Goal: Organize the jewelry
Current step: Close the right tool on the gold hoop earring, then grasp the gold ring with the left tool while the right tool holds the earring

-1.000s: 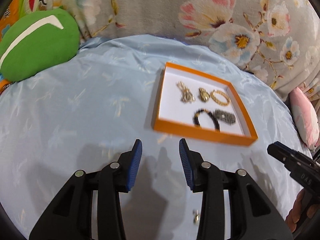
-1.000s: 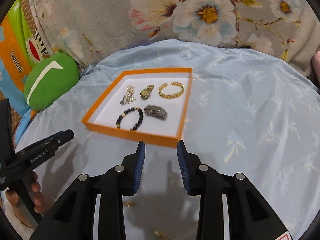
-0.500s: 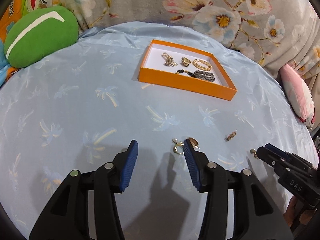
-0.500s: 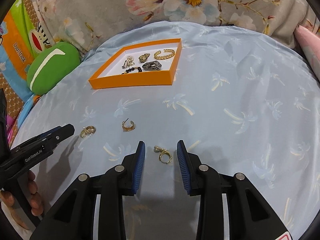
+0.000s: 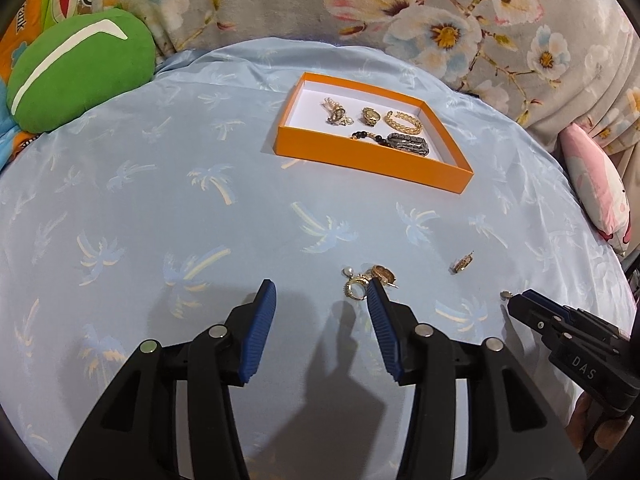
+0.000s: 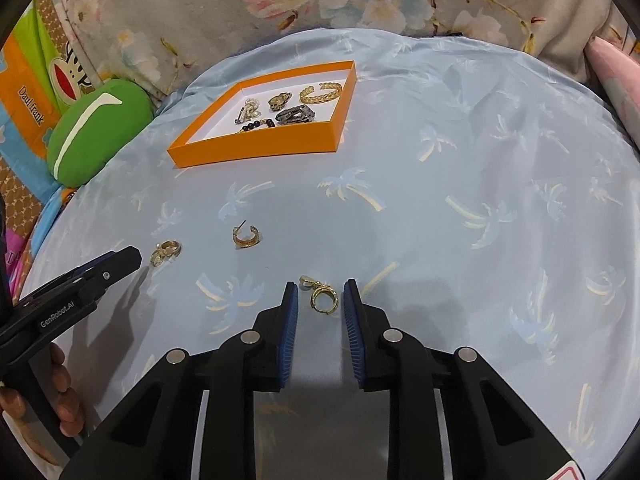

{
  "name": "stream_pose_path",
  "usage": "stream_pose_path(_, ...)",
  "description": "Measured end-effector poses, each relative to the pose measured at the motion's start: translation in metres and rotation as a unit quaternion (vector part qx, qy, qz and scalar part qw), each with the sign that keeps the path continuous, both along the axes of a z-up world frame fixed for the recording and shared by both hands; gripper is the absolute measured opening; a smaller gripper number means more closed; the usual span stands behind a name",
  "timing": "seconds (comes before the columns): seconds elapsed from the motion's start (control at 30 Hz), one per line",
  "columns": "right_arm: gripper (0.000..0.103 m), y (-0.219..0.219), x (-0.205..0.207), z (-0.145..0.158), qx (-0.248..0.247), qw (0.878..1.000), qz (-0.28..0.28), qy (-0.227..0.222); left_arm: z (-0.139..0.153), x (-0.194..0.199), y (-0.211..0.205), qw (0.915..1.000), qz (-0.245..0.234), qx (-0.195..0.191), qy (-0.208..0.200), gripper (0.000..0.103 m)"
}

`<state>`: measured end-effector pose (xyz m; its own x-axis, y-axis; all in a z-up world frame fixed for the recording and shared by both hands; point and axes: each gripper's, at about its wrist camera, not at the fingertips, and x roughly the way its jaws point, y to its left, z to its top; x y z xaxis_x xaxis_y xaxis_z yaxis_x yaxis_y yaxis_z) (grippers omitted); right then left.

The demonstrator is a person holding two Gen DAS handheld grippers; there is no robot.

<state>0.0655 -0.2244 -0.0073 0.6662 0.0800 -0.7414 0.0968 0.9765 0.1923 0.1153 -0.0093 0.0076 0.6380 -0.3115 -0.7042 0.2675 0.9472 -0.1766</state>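
Note:
An orange tray (image 5: 372, 157) (image 6: 256, 146) at the far side of the blue cloth holds several pieces: a gold braided bangle (image 6: 321, 93), a black bead bracelet and a dark metal band. Loose gold earrings lie on the cloth. My right gripper (image 6: 319, 297) is open, its tips on either side of a gold pearl earring (image 6: 322, 296). A gold hoop earring (image 6: 246, 237) and a small gold pair (image 6: 166, 251) lie to its left. My left gripper (image 5: 320, 292) is open and empty, with the small gold pair (image 5: 368, 280) by its right fingertip. Another earring (image 5: 464, 262) lies further right.
A green cushion (image 5: 78, 80) sits at the far left edge. Floral fabric (image 5: 400, 8) rises behind the round cloth-covered surface. A pink pillow (image 5: 596, 188) lies at the right edge. Each gripper shows at the side of the other's view.
Both grippers pulled back from the tray toward the near side, bringing the loose earrings into view. In the last half second the right gripper closed in around the pearl earring.

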Motion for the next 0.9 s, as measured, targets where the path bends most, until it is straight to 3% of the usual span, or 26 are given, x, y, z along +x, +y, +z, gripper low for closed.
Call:
stream_pose_path(0.13,0.013,-0.001,0.0,0.0,0.003,1.0,-0.003,0.001,0.0,0.0,-0.001,1.0,-0.005,0.001,0.001,0.046)
stream_pose_path(0.27,0.013,-0.001,0.0,-0.001,0.002,1.0,-0.003,0.001,0.001,-0.002,-0.003,0.9999,-0.008,-0.001,-0.006,0.058)
stream_pose_path(0.9,0.013,-0.001,0.0,0.0,0.003,1.0,-0.003,0.001,0.0,0.002,-0.021,0.9992,-0.04,0.006,0.001,0.058)
